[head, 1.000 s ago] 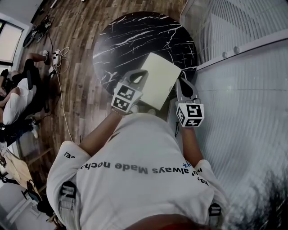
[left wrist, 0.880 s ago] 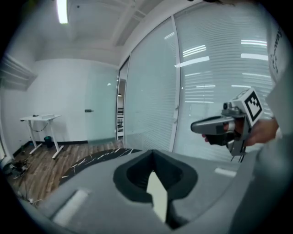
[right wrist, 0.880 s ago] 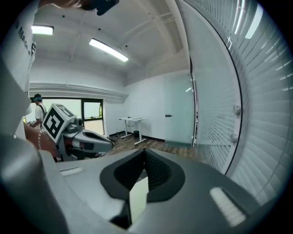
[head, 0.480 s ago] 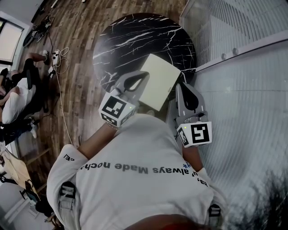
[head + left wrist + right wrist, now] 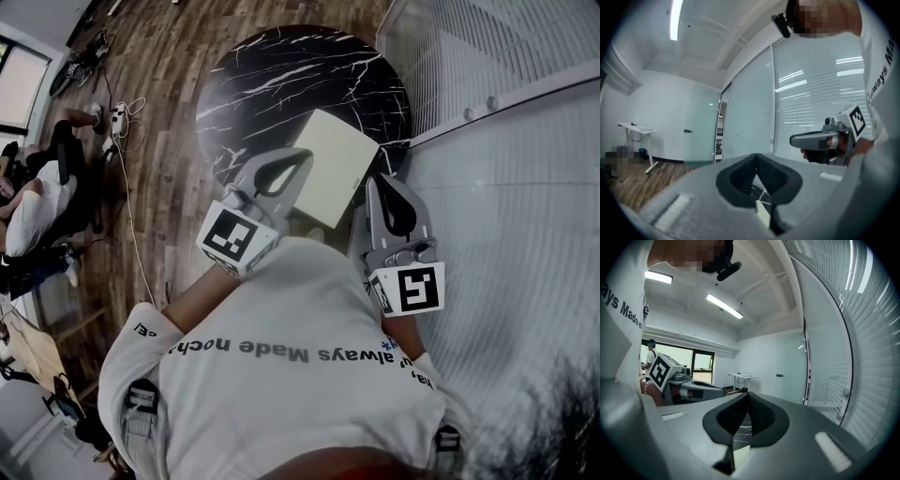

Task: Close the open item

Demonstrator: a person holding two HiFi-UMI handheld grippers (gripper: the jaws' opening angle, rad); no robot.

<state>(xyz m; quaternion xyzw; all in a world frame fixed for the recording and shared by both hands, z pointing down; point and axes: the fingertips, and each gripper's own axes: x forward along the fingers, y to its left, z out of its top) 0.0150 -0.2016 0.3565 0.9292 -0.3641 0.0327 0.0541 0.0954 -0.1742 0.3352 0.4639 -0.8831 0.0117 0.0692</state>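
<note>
A flat, pale yellow square item (image 5: 330, 167) lies on the round black marble table (image 5: 281, 80), near its front right edge; its top looks flat and shut. My left gripper (image 5: 302, 156) hangs above the item's left edge, jaws shut with nothing between them. My right gripper (image 5: 380, 180) is held just right of the item, also shut and empty. In the left gripper view the closed jaws (image 5: 757, 157) point level at the glass wall, with the right gripper (image 5: 820, 140) alongside. The right gripper view shows its closed jaws (image 5: 747, 393) and the left gripper (image 5: 693, 390).
A glass wall with blinds (image 5: 506, 141) runs along the right, close to the table. Wood floor (image 5: 159, 178) lies to the left, with a cable and power strip (image 5: 117, 117). Seated people (image 5: 37, 206) are at the far left. A white desk (image 5: 740, 377) stands across the room.
Both grippers have risen and drawn back toward the person's chest, away from the pale item. Their marker cubes now sit lower in the head view. The item has not moved.
</note>
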